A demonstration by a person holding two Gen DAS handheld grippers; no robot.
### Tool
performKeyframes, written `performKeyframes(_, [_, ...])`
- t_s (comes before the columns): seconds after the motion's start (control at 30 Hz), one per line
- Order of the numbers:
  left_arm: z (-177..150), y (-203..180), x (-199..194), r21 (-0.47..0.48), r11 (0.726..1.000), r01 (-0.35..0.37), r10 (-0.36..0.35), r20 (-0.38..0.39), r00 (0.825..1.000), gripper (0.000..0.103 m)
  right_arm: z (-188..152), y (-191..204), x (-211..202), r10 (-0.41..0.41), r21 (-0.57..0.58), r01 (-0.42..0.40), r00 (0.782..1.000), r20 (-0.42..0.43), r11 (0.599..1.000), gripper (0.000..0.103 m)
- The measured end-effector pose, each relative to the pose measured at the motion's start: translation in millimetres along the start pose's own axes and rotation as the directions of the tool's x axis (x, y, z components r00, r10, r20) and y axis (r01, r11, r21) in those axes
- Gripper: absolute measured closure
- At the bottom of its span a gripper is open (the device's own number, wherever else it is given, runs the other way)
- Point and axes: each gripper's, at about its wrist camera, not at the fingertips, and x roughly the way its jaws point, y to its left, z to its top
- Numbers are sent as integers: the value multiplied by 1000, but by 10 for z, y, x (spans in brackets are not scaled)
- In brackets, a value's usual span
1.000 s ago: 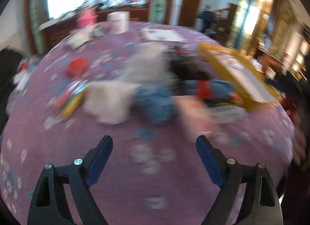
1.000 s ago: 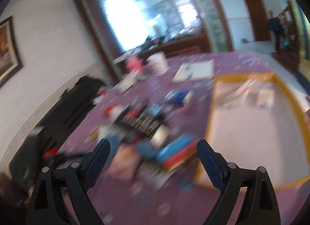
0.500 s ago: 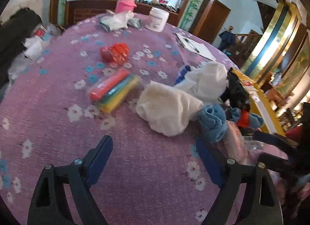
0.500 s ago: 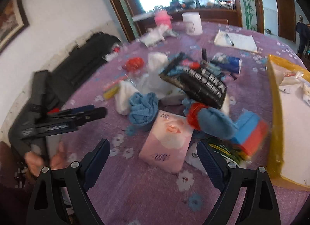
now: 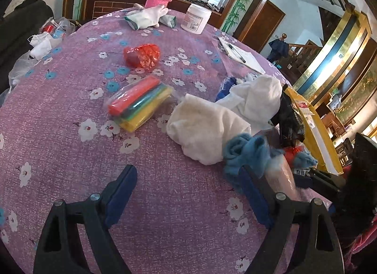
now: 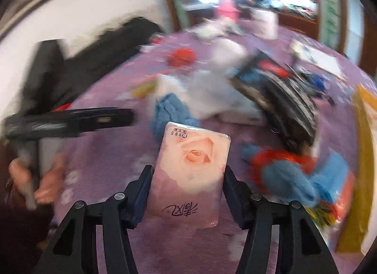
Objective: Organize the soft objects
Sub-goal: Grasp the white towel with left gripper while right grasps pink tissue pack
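A pink tissue pack with a rose print lies on the purple flowered tablecloth. My right gripper has closed on its two sides. The pack also shows in the left wrist view. A blue cloth lies just behind the pack, and it also shows in the right wrist view. A white towel and a second white cloth lie behind it. My left gripper is open and empty above bare tablecloth, in front of the towel.
A pack of coloured bars, a red bag, white gloves, a white jar, a notepad and a yellow tray are on the table. A black bag and a blue-red soft toy lie right of the pack.
My right gripper has moved down to the pink tissue pack and narrowed around it. My left gripper has drifted slightly closer to the table, still open.
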Motion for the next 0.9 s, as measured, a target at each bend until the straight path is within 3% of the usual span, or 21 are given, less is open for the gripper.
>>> performKeyframes(0.07, [22, -23, 8, 3, 999, -40, 41, -4, 999, 16, -14, -32, -135, 100, 1, -100, 993, 71, 995, 41])
performKeyframes(0.1, [38, -53, -1, 17, 998, -60, 60, 4, 998, 16, -28, -53, -188, 103, 6, -104, 990, 96, 995, 41])
performKeyframes(0.27, [252, -193, 0, 38, 997, -62, 62, 21, 998, 16, -56, -276, -275, 51, 108, -66, 990, 134, 992, 41])
performKeyframes(0.4, [458, -334, 67, 85, 990, -111, 107, 48, 993, 16, -67, -299, -380, 44, 114, -65, 984, 174, 991, 41])
performKeyframes(0.47, [523, -378, 192, 99, 988, -116, 114, 26, 993, 18, -92, -298, -410, 39, 119, -61, 983, 181, 991, 41])
performKeyframes(0.57, [535, -390, 379, 110, 986, -128, 130, -15, 991, 37, -99, -305, -425, 34, 125, -57, 983, 178, 990, 41])
performKeyframes(0.63, [515, -366, 501, 101, 990, -101, 107, -54, 993, 60, -80, -305, -408, 33, 126, -55, 984, 174, 990, 41])
performKeyframes(0.77, [402, -407, 531, 144, 983, -118, 124, -37, 992, 64, -76, -301, -397, 28, 128, -50, 985, 168, 990, 41])
performKeyframes(0.9, [291, -421, 429, 157, 981, -113, 115, -1, 993, 86, -66, -298, -378, 22, 125, -42, 986, 163, 991, 41])
